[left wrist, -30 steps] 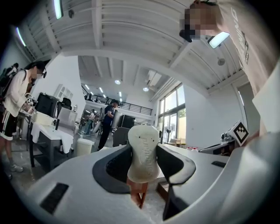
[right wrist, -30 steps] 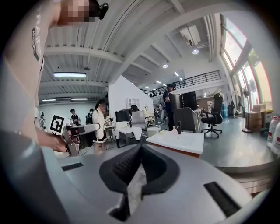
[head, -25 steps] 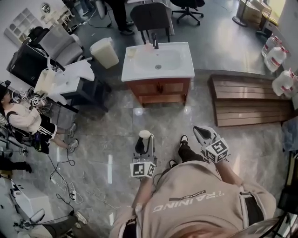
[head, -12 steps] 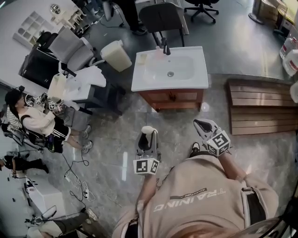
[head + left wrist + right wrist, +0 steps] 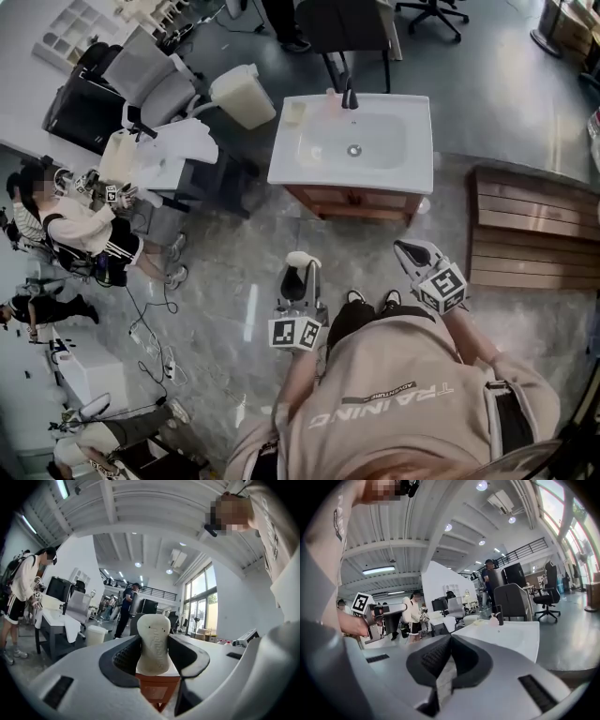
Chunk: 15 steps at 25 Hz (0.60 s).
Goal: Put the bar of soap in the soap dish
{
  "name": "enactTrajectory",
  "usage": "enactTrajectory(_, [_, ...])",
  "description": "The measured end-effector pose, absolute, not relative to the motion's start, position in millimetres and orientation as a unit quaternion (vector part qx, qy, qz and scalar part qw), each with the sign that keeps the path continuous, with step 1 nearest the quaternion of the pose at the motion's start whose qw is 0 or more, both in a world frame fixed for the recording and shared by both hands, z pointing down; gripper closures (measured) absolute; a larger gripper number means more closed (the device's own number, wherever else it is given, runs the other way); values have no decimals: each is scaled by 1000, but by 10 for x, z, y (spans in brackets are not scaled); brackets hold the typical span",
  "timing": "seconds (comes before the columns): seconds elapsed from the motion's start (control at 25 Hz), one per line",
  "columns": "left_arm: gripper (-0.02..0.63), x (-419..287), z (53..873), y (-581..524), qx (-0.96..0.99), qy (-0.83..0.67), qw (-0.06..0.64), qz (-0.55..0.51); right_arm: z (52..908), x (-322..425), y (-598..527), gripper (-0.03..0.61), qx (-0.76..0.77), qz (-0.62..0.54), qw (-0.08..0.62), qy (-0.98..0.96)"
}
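My left gripper (image 5: 298, 277) is shut on a cream bar of soap (image 5: 298, 260), held upright over the floor, well short of the white sink vanity (image 5: 412, 178). In the left gripper view the soap (image 5: 153, 634) stands between the dark pads of the left gripper (image 5: 153, 656). My right gripper (image 5: 406, 249) is shut with nothing in it; its jaws meet in the right gripper view (image 5: 450, 645). A pale yellow square item (image 5: 296, 112), possibly the soap dish, lies on the counter's back left corner. A pink item (image 5: 331, 105) sits beside the black faucet (image 5: 350, 97).
A wooden platform (image 5: 534, 225) lies right of the vanity. A white bin (image 5: 242, 94) and a grey salon chair (image 5: 150, 80) stand to its left. A seated person (image 5: 84, 230) and floor cables (image 5: 141, 347) are at the left. A black chair (image 5: 342, 23) stands behind the sink.
The vanity has shifted nearer and to the right in the head view as the person walks toward it. Both grippers keep the same hold and pose.
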State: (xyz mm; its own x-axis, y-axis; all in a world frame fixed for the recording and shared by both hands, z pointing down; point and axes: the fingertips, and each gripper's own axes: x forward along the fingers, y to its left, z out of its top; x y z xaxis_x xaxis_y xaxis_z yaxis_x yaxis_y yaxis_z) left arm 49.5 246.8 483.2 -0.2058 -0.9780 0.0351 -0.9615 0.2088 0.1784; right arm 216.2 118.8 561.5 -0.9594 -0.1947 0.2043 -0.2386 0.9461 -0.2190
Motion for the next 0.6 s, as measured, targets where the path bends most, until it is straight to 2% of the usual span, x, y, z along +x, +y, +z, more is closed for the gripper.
enactTrajectory(0.6, [439, -270, 4966, 1404, 638, -763, 77, -74, 5632, 1577, 291, 566, 144, 111, 114, -977])
